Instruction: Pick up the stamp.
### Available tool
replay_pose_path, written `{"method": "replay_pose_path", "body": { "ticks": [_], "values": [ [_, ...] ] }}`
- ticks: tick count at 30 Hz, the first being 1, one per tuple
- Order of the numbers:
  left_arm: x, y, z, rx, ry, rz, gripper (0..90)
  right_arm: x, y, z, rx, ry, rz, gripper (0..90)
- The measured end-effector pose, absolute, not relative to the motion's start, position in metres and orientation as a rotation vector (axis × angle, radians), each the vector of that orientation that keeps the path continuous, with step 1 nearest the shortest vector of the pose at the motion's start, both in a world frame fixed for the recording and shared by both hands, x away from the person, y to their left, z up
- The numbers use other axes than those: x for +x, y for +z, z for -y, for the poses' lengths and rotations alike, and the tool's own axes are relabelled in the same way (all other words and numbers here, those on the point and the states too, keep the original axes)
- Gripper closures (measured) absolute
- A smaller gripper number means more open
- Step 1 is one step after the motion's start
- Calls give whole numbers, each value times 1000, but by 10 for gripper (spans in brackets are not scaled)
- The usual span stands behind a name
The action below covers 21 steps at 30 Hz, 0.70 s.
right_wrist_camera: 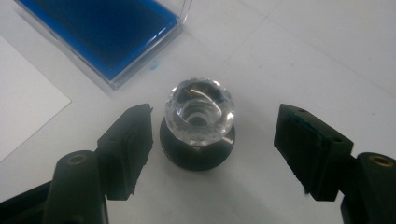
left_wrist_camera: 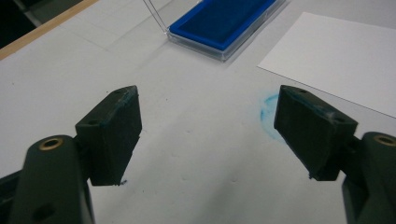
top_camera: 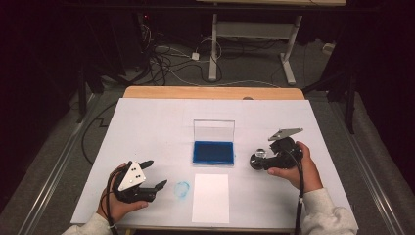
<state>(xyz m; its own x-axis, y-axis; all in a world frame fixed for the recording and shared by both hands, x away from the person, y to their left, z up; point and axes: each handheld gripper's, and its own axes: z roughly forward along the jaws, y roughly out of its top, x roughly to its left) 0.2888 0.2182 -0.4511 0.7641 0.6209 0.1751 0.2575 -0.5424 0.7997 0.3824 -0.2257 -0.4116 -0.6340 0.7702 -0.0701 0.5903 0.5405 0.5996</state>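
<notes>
A stamp (right_wrist_camera: pixel 200 116) with a clear faceted knob on a round black base stands upright on the white table sheet, just right of the blue ink pad (top_camera: pixel 213 152). My right gripper (right_wrist_camera: pixel 215 112) is open with the stamp between its jaws; the left jaw is close beside the base, the right jaw well clear. In the high view the right gripper (top_camera: pixel 258 160) points left at the stamp (top_camera: pixel 258 157). The ink pad's clear lid stands open at its far side. A white paper sheet (top_camera: pixel 210 197) lies in front of it. My left gripper (top_camera: pixel 156 173) rests open and holds nothing, near the table's front left.
A pale blue ink smudge (top_camera: pixel 182 190) marks the sheet between the left gripper and the paper, and it lies by the right jaw in the left gripper view, smudge (left_wrist_camera: pixel 268 114). The table's wooden edge (top_camera: pixel 210 92) runs along the back. Cables and a desk frame lie on the floor beyond.
</notes>
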Motion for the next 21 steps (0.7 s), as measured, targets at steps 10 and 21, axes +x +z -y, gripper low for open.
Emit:
{"method": "replay_pose_path", "body": {
  "ticks": [10, 21],
  "values": [
    [289, -452, -217, 2150, 560, -646, 223, 391, -415, 219, 1107, 753, -2490, 358],
    [290, -453, -217, 2161, 556, -641, 223, 395, -415, 215, 1073, 723, -2529, 472]
  ]
}}
